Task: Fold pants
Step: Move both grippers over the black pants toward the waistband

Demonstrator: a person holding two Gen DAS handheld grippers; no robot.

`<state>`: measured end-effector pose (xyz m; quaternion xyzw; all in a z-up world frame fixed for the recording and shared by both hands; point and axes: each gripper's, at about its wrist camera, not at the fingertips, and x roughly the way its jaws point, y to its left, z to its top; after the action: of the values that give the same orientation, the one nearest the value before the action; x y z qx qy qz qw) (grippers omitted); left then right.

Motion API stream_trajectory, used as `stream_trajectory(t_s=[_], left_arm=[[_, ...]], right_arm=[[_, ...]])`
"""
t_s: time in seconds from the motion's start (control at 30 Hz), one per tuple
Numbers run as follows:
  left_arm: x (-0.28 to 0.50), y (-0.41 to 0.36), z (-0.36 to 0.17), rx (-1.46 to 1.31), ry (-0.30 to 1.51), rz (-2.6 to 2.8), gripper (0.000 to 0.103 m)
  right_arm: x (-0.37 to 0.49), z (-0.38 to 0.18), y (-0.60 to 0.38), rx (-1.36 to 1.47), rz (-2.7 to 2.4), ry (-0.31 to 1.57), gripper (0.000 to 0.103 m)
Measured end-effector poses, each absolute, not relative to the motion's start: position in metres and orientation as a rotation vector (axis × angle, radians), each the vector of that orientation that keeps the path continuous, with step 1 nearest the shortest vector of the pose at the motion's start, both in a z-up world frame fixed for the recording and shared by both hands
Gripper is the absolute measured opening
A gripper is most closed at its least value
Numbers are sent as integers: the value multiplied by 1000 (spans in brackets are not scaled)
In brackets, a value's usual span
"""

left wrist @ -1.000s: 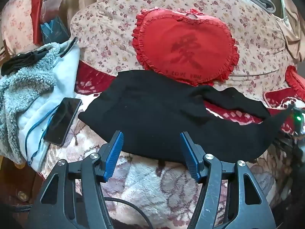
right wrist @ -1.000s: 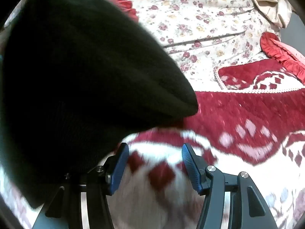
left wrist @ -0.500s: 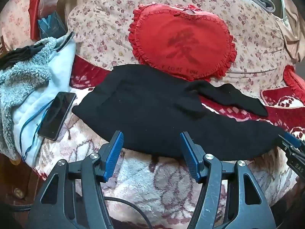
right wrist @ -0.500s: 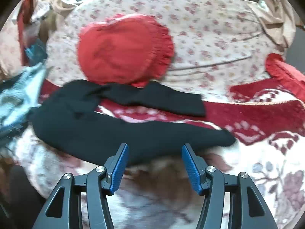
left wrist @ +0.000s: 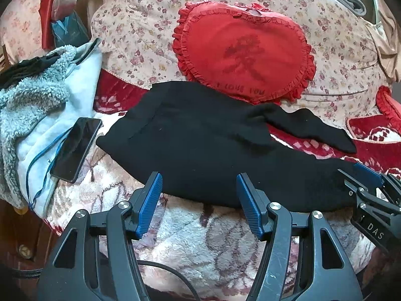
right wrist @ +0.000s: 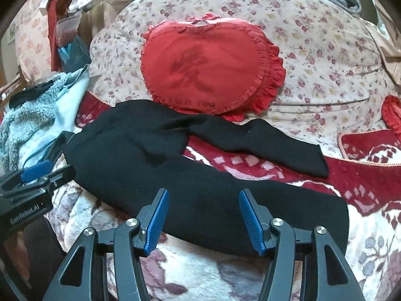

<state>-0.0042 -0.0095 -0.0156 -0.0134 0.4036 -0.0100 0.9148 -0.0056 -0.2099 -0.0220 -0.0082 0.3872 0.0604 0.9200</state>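
Observation:
Black pants (left wrist: 200,148) lie spread on the bed, waist to the left, two legs splayed to the right; they also show in the right wrist view (right wrist: 175,170). The far leg (right wrist: 263,140) angles away from the near leg (right wrist: 275,213). My left gripper (left wrist: 198,193) is open and empty, just above the near edge of the pants by the waist. My right gripper (right wrist: 203,213) is open and empty, over the near leg. Each gripper shows at the edge of the other's view: the right one (left wrist: 371,188) and the left one (right wrist: 32,178).
A red heart-shaped pillow (left wrist: 245,52) leans on the floral cushion behind the pants. A black phone (left wrist: 75,150) with a cable lies on a pale blue fleece garment (left wrist: 37,105) at the left. A red patterned blanket (right wrist: 363,175) covers the bed to the right.
The right gripper let go of the near pant leg and pulled back; the leg now lies flat on the bed. The left gripper moved slightly closer to the pants.

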Motion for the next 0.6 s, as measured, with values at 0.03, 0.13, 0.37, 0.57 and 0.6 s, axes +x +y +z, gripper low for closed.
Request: stream_trajectory(t_s=[0.03, 0.13, 0.37, 0.57, 0.6], left_arm=[[-4, -9, -17, -28, 834, -21, 62], [-4, -8, -19, -23, 832, -7, 62], [-4, -9, -23, -22, 844, -19, 62], [-3, -12, -25, -31, 860, -21, 62], [-3, -12, -25, -30, 860, -20, 62]], right_arm=[[-5, -23, -209, -9, 125, 797, 56], [-2, -24, -211, 12, 120, 805, 56], [0, -30, -213, 40, 96, 827, 56], [0, -34, -214, 40, 92, 839, 56], [0, -34, -214, 42, 92, 839, 56]])
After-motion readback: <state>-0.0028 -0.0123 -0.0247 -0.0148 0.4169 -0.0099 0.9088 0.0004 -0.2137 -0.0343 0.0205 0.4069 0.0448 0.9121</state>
